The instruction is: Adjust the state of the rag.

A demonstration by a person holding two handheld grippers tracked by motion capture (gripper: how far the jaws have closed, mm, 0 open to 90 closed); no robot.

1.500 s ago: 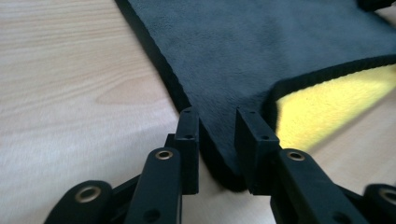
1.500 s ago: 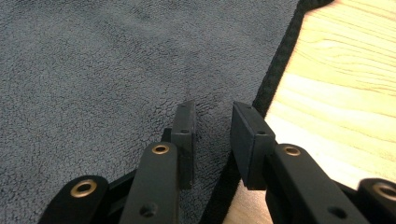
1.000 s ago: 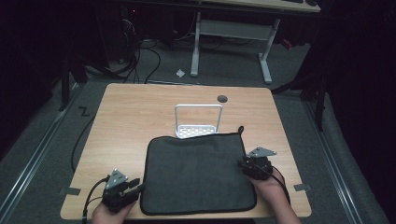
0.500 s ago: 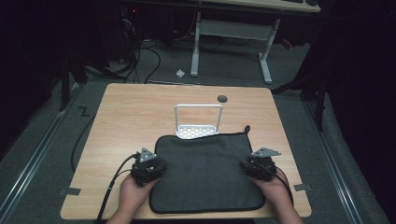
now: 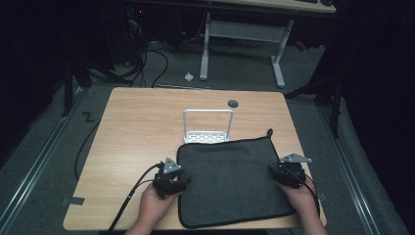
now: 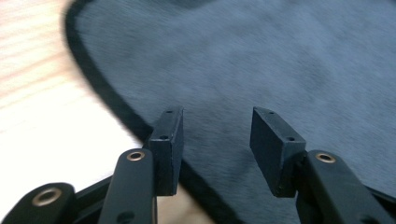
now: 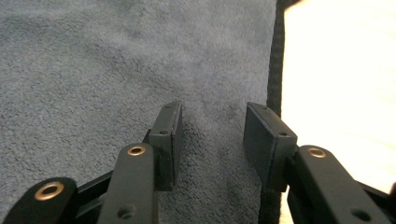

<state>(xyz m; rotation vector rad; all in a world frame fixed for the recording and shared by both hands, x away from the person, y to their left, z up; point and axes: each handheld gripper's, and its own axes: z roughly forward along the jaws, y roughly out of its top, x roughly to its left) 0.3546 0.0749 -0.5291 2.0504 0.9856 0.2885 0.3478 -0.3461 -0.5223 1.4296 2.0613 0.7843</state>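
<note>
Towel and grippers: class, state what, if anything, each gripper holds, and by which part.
Nothing is held. The left gripper and right gripper stand open over the towel, near its side edges.

dark grey towel [image 5: 235, 183], light wood table [image 5: 137, 127]

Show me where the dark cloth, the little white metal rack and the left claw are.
Dark cloth [image 5: 235, 183]: high view, middle of its flat surface.
White metal rack [image 5: 207, 137]: high view, its perforated base.
Left claw [image 6: 215, 135]: left gripper view, the gap between its open fingertips, over the cloth's edge.
</note>
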